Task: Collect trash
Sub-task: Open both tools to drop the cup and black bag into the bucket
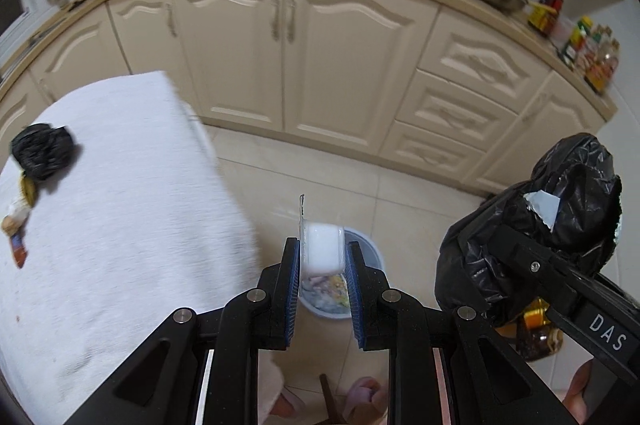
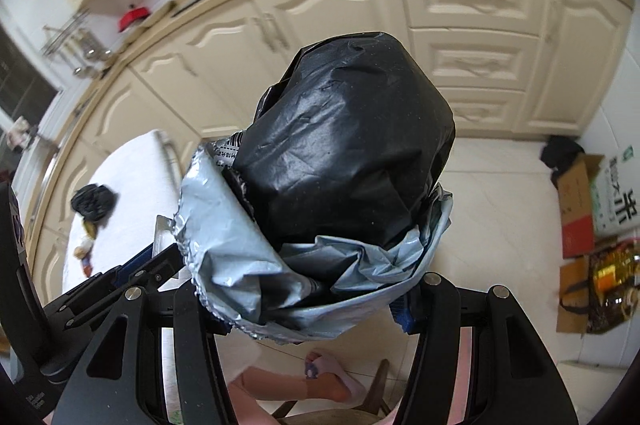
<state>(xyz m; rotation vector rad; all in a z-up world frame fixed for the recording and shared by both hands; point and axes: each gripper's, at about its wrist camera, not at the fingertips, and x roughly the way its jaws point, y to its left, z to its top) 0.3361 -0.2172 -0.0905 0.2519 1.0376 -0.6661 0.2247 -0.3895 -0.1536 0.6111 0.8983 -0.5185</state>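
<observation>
left gripper [image 1: 322,257] clamped on a light, stiff white cup [image 1: 323,245]; right gripper [image 2: 304,289] clamps the soft, crushable bag bundle [image 2: 344,153] at its base.

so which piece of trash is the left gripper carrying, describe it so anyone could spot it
Start at the white-clothed table, then look right of its edge, above the small bin on the tiled floor. The left gripper pinches a small white plastic cup, pale beside the black bag bundle.

Bin [image 1: 370,253] on floor below cup [image 1: 323,247], table [image 1: 120,193] left, cabinets [image 1: 304,57] behind
</observation>
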